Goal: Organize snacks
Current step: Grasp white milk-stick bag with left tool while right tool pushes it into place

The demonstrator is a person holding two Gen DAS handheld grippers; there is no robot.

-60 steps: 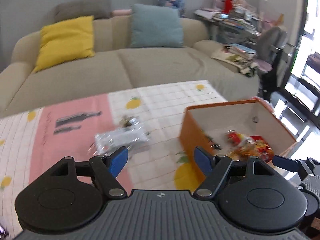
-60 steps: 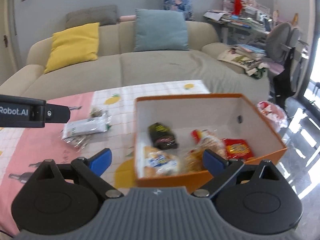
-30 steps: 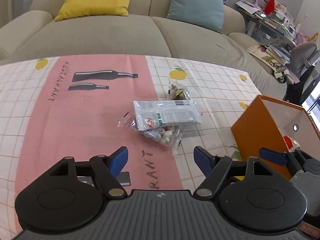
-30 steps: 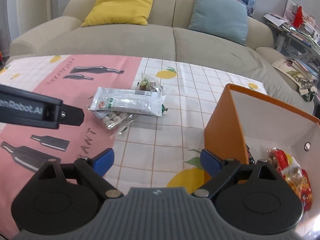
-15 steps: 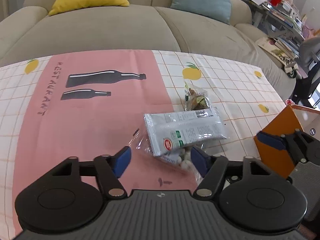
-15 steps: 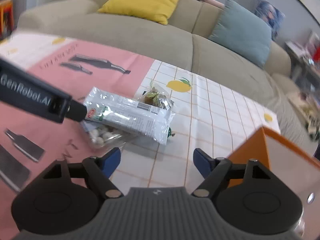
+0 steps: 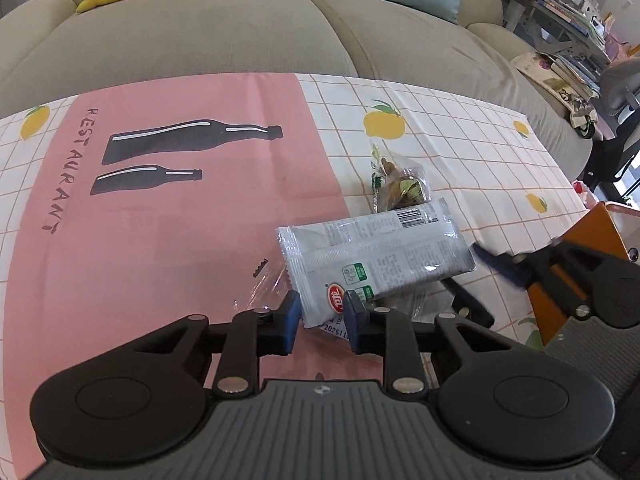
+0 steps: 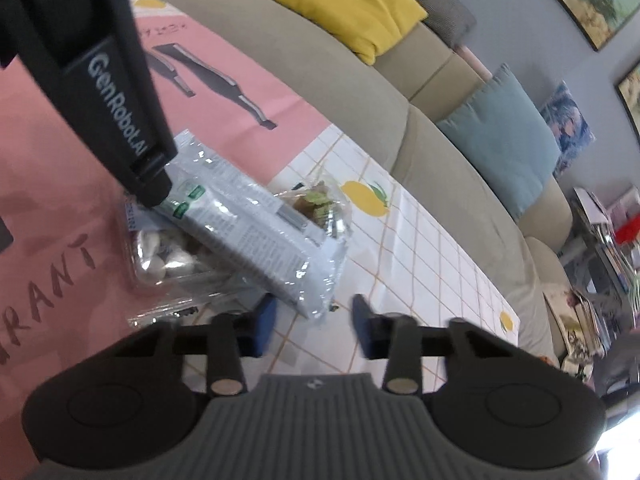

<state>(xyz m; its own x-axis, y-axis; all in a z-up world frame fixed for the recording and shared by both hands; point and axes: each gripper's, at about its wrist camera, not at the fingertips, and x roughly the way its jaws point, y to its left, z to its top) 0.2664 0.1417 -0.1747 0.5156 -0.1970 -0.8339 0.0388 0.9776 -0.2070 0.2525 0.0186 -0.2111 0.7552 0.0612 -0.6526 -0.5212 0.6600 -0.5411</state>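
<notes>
A silver snack packet (image 7: 376,256) lies on the tablecloth on top of a clear bag of white candies (image 8: 160,256). My left gripper (image 7: 322,318) is closing, and its blue pads press on the packet's near end. In the right wrist view one of its black fingers (image 8: 120,120) comes down on that same end. My right gripper (image 8: 314,322) is closing too. The packet's other corner lies between its pads, but they stand apart from it. A small clear bag of brown and green snacks (image 7: 400,184) rests just beyond the packet.
An orange box (image 7: 592,248) stands at the table's right edge, behind my right gripper (image 7: 480,282). The pink and checked tablecloth (image 7: 180,220) covers the table. A beige sofa (image 7: 240,32) with yellow and teal cushions runs along the far side.
Both grippers have come down onto the silver packet from opposite ends and their jaws have narrowed. The left now grips its near end. The right gripper has rolled, tilting its view.
</notes>
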